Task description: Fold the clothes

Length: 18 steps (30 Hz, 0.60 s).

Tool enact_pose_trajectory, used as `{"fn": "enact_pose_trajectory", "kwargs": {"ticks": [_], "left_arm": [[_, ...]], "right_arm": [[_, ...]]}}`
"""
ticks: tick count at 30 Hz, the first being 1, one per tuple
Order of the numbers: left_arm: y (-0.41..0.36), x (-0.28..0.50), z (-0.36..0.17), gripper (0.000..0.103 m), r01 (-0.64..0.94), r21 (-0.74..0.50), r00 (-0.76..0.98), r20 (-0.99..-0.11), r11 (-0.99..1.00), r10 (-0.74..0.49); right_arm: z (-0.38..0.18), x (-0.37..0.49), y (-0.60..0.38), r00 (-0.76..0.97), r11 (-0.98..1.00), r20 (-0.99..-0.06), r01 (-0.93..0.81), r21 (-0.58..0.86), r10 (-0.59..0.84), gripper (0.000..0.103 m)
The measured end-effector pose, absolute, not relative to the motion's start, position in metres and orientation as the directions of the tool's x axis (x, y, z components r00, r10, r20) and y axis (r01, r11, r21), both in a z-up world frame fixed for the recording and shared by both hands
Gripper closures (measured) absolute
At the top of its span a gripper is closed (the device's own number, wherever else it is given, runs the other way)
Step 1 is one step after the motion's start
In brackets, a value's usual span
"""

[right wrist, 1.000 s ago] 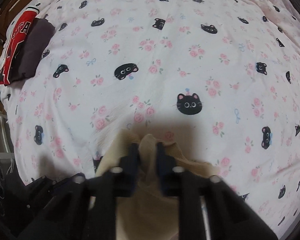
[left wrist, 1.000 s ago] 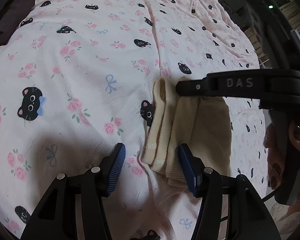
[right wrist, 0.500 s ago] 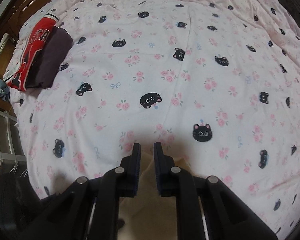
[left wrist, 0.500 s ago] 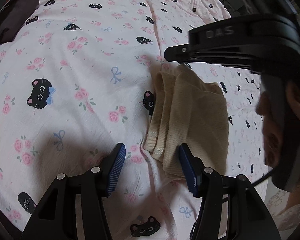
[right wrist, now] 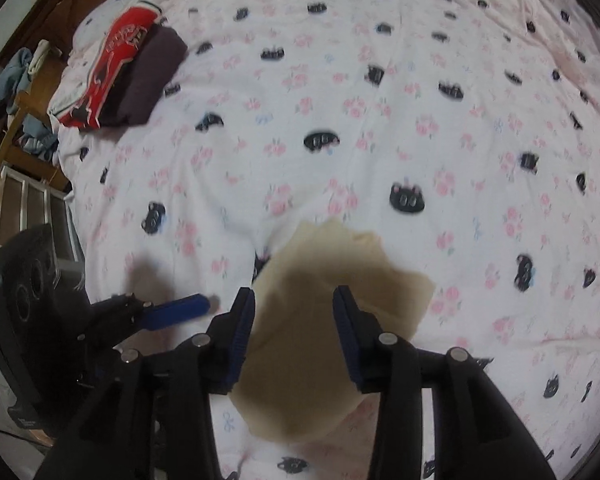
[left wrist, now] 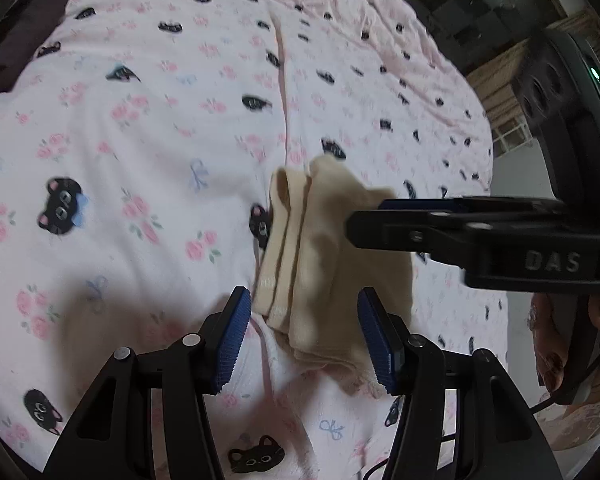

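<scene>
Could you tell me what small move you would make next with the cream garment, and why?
Probably lift both grippers clear and go for the next piece. The cream garment already lies folded on the bedspread, and both the left gripper and right gripper are open, gripping nothing. A folded pile sits at the far corner.

Bed under a pale pink cover [right wrist: 380, 128] (black cat faces, roses, small bows). Folded cream garment [right wrist: 320, 320] lying flat just ahead of the fingers. Red [right wrist: 112, 68] and dark folded clothes [right wrist: 148, 76] far ahead-left, side by side.
</scene>
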<state>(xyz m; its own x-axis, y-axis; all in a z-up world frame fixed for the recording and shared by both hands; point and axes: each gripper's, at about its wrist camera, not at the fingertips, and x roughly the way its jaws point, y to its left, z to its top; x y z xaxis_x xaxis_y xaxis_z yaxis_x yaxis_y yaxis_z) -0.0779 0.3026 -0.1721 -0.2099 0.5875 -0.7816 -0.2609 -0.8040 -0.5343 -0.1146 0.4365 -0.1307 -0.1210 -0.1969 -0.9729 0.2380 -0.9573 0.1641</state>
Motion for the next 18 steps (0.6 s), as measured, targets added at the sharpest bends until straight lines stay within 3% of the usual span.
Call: {"fn": "enact_pose_trajectory", "kwargs": {"ticks": [7,14,16,18], "left_arm": [[0.308,-0.072,-0.181,0.052,-0.266,-0.476,-0.193,-0.826,-0.838,0.53],[0.304,-0.076,-0.182,0.052,-0.264,-0.502,-0.179,-0.814,-0.824,0.553],[0.303,-0.077,-0.182,0.052,-0.26,-0.509,-0.175,-0.81,-0.82,0.559],[0.303,-0.078,-0.181,0.052,-0.261,-0.509,-0.175,-0.811,-0.82,0.559]], "right_arm": [[-0.173,-0.148,0.448,-0.148,-0.972,-0.965,0.126,0.198,-0.216,0.06],[-0.154,-0.154,0.489,-0.329,-0.956,-0.902,0.006,0.293,-0.279,0.059],[-0.145,-0.147,0.507,-0.364,-0.938,-0.877,-0.026,0.346,-0.314,0.057],[-0.14,-0.135,0.524,-0.387,-0.916,-0.854,-0.055,0.398,-0.348,0.048]]}}
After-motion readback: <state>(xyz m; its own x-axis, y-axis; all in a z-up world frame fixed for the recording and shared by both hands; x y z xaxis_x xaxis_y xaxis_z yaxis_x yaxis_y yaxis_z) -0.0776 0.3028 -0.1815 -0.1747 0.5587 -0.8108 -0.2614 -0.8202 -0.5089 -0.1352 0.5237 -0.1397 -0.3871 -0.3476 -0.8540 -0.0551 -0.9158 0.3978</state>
